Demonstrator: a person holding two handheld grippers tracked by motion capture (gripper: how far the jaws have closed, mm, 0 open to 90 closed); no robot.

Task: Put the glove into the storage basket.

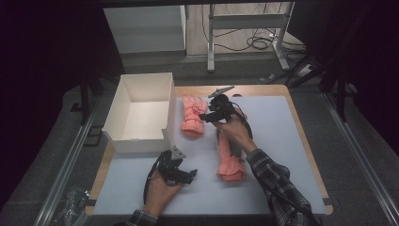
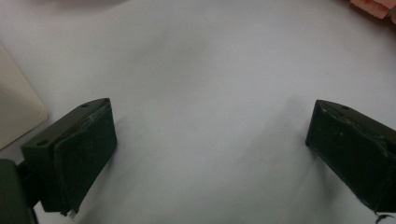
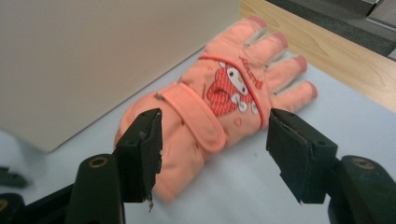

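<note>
Left gripper rests with jaws spread wide over the bare white mat, near a white box. Right gripper, jaws apart, hovers over an orange glove; its own view reveals a cartoon patch. A second glove lies under the right forearm.

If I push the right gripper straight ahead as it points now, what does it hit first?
Most likely the orange glove beside the white box: the right gripper is open, with the glove's cuff lying between its jaws. Depth is unclear; it may meet the mat just before it.
</note>
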